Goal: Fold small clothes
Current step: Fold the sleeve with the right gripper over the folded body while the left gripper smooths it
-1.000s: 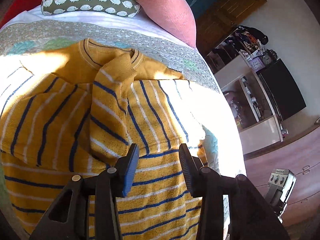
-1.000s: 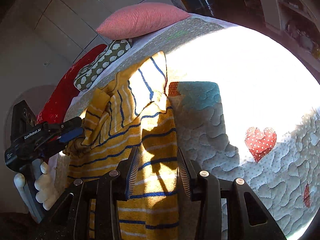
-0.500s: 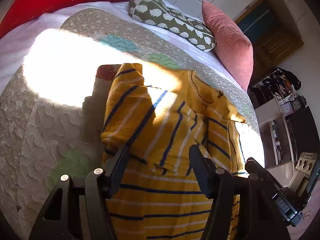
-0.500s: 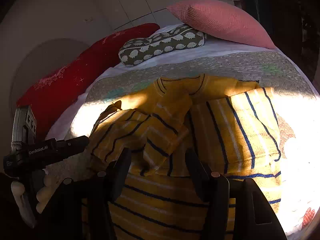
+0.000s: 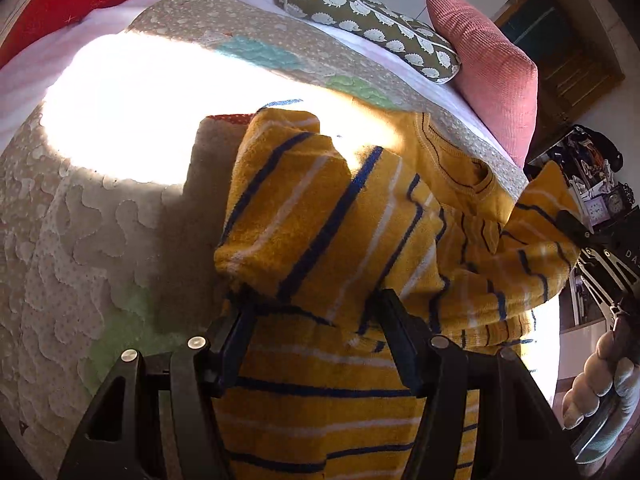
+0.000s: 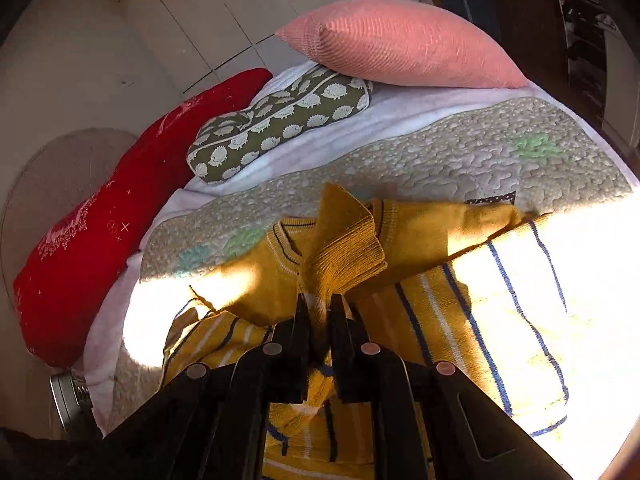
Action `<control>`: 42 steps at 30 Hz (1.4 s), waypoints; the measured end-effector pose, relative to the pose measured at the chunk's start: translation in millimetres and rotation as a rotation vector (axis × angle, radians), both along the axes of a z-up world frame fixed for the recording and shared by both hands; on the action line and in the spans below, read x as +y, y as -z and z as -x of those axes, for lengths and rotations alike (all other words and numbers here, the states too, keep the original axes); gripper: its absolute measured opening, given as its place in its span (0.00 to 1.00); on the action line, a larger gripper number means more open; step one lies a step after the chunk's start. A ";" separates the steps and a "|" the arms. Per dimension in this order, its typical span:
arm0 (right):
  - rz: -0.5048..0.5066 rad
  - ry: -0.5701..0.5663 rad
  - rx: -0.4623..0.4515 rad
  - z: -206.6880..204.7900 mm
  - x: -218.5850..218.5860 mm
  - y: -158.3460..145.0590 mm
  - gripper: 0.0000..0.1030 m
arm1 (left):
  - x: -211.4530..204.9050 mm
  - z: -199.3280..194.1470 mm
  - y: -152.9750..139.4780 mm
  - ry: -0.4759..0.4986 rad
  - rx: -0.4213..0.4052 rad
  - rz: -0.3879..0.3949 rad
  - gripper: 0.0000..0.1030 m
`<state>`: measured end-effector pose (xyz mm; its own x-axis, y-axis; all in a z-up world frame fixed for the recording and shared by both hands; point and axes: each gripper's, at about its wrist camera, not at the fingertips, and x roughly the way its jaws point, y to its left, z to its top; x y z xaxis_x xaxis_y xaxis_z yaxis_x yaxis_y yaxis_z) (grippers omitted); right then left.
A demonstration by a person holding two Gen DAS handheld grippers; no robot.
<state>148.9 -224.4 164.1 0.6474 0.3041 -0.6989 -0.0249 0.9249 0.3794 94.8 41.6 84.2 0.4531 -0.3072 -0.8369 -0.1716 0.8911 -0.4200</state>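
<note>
A yellow sweater (image 5: 340,240) with blue and white stripes lies on the quilted bed cover (image 5: 100,220), its left side folded over the body. My left gripper (image 5: 314,308) stands open low over the sweater. The folded part lies between its wide fingers, and the pads are not pressing on it. My right gripper (image 6: 319,300) is closing tight on the ribbed sleeve cuff (image 6: 344,248), which stands up out of its jaws near the neckline (image 6: 288,240). In the left wrist view the right gripper (image 5: 600,248) holds that sleeve (image 5: 540,216) lifted at the right.
A pink pillow (image 6: 400,44), a green hedgehog-print cushion (image 6: 280,120) and a red cushion (image 6: 100,220) lie at the head of the bed. A person's hand (image 5: 592,384) grips the right tool. Shelves with clutter (image 5: 596,184) stand beyond the bed's right side.
My right gripper swung over the sweater towards the neckline, then shut on the sleeve cuff and lifted it. My left gripper moved to the sweater's left side, opened wider, then stayed nearly still.
</note>
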 end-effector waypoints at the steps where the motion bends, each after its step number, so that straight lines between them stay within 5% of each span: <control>1: 0.030 0.046 -0.033 9.5 -8.9 -8.7 0.10 | -0.5 1.3 0.2 -0.002 -0.004 0.003 0.59; 5: 0.038 0.196 0.010 34.5 -57.0 -2.4 0.32 | -3.0 3.1 0.2 0.000 0.004 -0.024 0.59; 13: -0.081 0.298 0.094 75.4 -142.5 37.0 0.32 | 6.1 24.6 -23.5 -0.014 -0.025 -0.020 0.59; 18: -0.129 0.135 0.063 73.9 -116.5 32.1 0.32 | 24.4 37.9 -40.5 -0.083 -0.058 -0.028 0.59; 21: -0.144 0.025 0.138 56.2 -88.0 47.2 0.32 | 38.4 47.7 -43.2 -0.124 -0.051 -0.019 0.59; 25: -0.171 0.061 0.236 31.3 -89.5 82.6 0.30 | 43.2 66.6 -46.8 -0.134 -0.038 -0.029 0.59; 28: -0.235 0.153 0.203 33.8 -115.0 80.8 0.21 | 36.4 82.9 -54.6 -0.110 -0.058 -0.083 0.59; 31: -0.088 0.244 0.160 47.8 -124.6 62.4 0.20 | 25.3 94.5 -55.4 -0.073 -0.055 -0.144 0.60; 34: -0.026 0.174 0.127 69.4 -112.5 38.5 0.25 | 22.1 107.7 -43.9 -0.057 -0.018 -0.120 0.63; 37: -0.044 0.086 0.077 108.4 -100.3 21.5 0.42 | 23.0 125.9 -28.4 -0.048 0.037 -0.049 0.63; 42: -0.042 0.048 0.073 186.7 -104.5 28.6 0.48 | 8.4 164.7 -21.3 0.000 0.057 -0.065 0.63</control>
